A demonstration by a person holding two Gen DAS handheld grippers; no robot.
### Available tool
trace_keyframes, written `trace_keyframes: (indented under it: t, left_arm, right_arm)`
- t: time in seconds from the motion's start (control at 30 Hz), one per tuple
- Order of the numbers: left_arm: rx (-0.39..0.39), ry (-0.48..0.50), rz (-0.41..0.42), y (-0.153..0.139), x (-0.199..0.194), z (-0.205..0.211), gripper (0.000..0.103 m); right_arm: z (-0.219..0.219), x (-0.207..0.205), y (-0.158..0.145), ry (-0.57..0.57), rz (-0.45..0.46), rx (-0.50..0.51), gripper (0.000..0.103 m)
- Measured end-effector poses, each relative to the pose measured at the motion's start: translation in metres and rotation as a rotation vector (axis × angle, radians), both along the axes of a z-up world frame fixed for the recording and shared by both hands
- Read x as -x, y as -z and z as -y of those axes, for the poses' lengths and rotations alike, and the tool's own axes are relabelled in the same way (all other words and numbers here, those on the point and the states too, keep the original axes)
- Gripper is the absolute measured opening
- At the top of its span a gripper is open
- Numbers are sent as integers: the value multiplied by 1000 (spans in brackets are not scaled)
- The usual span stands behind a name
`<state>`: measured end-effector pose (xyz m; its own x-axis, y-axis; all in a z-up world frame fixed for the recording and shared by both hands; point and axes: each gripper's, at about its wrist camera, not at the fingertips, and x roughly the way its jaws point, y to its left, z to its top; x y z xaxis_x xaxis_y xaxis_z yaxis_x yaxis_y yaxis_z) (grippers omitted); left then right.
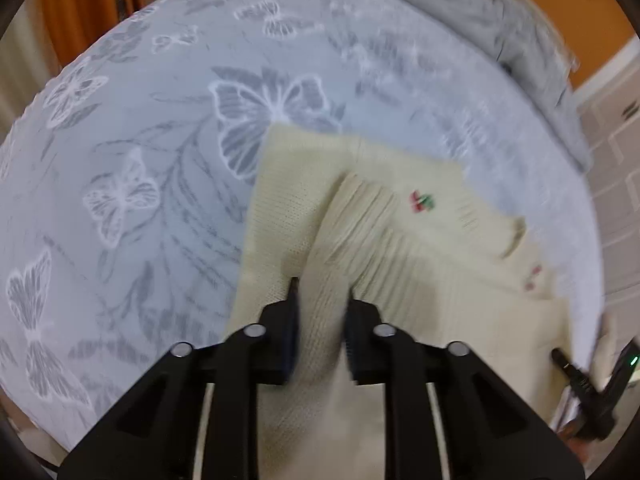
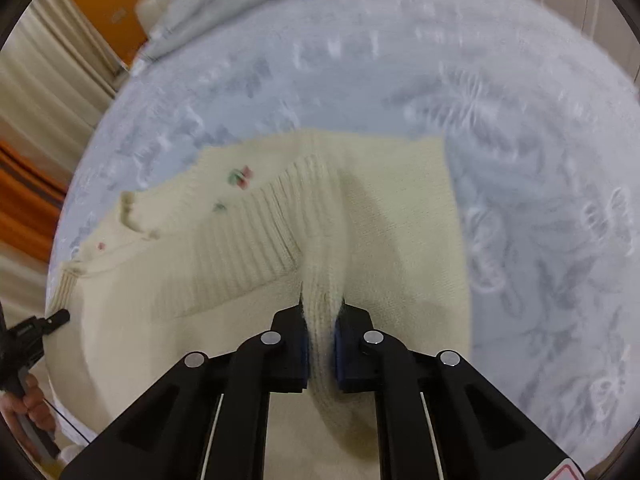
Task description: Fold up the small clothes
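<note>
No readable text or labels anywhere.

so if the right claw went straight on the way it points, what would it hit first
The right claw is already shut on a ribbed fold of the cream sweater. Straight on, it would likely meet more sweater, then the butterfly bedspread; depth is unclear.

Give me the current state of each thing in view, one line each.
Cream sweater: lying on the bed, partly folded, ribbed part lifted into a ridge.
Right gripper: shut on the sweater's ribbed fabric.
Left gripper: shut on a fold of sweater knit.
Butterfly bedspread: spread flat under the sweater.
Grey bedding: bunched at the far end.
</note>
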<state>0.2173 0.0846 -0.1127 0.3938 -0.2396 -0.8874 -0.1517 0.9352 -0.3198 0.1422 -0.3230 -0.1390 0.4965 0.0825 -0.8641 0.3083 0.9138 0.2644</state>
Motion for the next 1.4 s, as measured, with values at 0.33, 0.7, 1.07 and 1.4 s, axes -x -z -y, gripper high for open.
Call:
trace_keyframes:
  t: [0.33,0.7,1.07,1.4]
  left_arm:
    - [81,-3,253,-118,-11,8,11]
    - [-118,-69,-7,14,-90,23,20]
    - [18,6,-23,21,9,44,34]
    - [40,-18,-49,26,21,15,3]
  right_arm:
    - [32,10,-127,31,351,-41,7]
    - [56,-55,-10,150,16,55,15]
    - [-61,-3,9,-108,5,-18,3]
    - [-25,32,-1,26,-3,20,5]
